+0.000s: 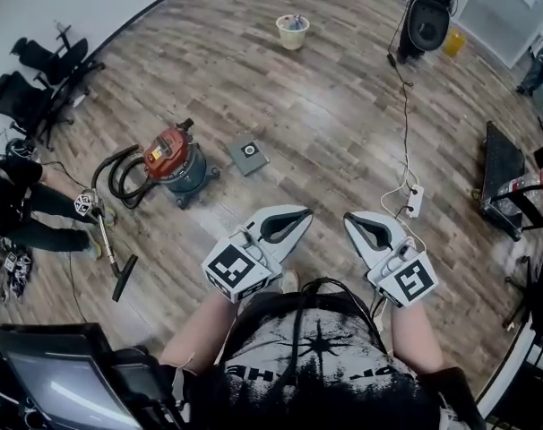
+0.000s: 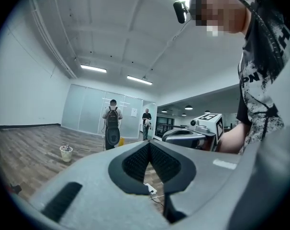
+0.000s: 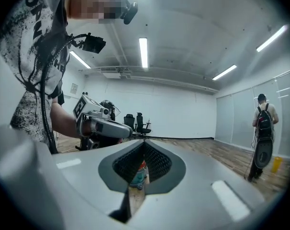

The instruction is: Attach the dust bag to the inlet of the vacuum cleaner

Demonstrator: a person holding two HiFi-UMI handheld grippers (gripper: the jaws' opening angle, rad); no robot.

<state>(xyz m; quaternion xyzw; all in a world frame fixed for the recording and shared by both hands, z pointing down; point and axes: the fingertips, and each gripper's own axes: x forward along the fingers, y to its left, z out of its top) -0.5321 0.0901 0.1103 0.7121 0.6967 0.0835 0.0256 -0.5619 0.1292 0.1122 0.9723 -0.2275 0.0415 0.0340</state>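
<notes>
Nothing was attached yet: left gripper [image 1: 304, 212] and right gripper [image 1: 351, 218] were closed and empty, well short of the vacuum [image 1: 175, 161], the bag [image 1: 249, 155] lying loose nearby.

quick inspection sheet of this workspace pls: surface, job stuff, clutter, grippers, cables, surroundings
surface: wood-plank floor; no table in view
job's things: vacuum cleaner, red lid, upright on the floor, black hose coiled beside it; flat grey square piece with a round hole lies just apart from it, possibly the dust bag
clutter: bucket; wand with floor nozzle
grippers: left gripper and right gripper both shut, empty, held apart from the vacuum cleaner
cables: white cable runs to a power strip
surroundings: office chairs by the wall; person with backpack
</notes>
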